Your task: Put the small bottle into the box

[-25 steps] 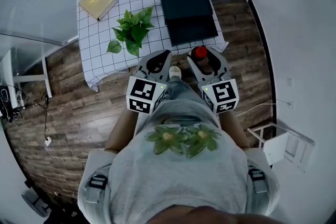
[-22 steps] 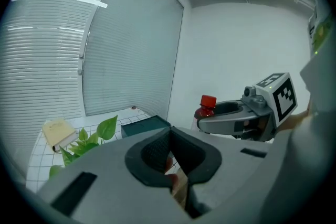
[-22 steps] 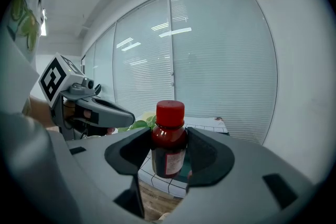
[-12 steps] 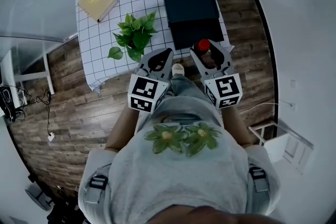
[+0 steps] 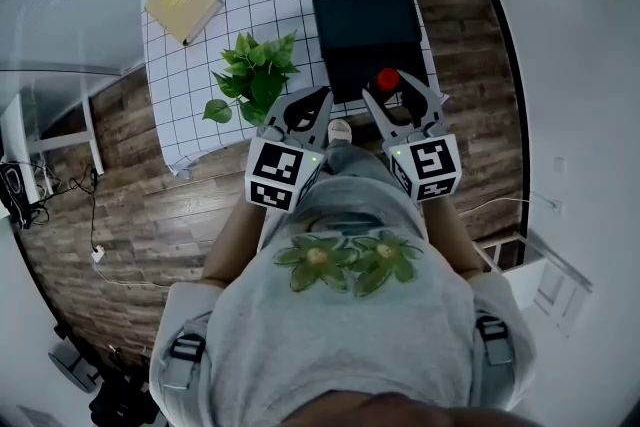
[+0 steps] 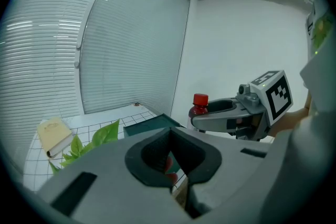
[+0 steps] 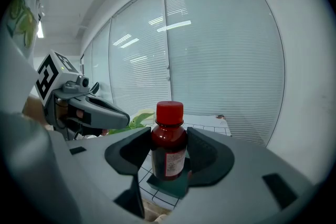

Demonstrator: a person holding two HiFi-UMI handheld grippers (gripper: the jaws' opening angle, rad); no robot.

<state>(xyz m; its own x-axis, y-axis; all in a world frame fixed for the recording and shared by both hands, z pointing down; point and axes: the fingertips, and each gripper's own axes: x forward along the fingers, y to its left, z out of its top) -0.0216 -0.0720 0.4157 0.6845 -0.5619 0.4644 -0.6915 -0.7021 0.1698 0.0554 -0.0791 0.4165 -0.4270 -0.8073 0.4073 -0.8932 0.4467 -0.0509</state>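
The right claw [image 7: 168, 152] is clamping the bottle [image 7: 169, 136] upright, hovering near the box's [image 5: 365, 20] 6 o'clock edge; lowering it inside is remaining. The left claw [image 6: 170, 160] is idling closed, empty.

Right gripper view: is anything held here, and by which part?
The right gripper holds the small bottle by its body, just below the neck. The left gripper is shut and empty.
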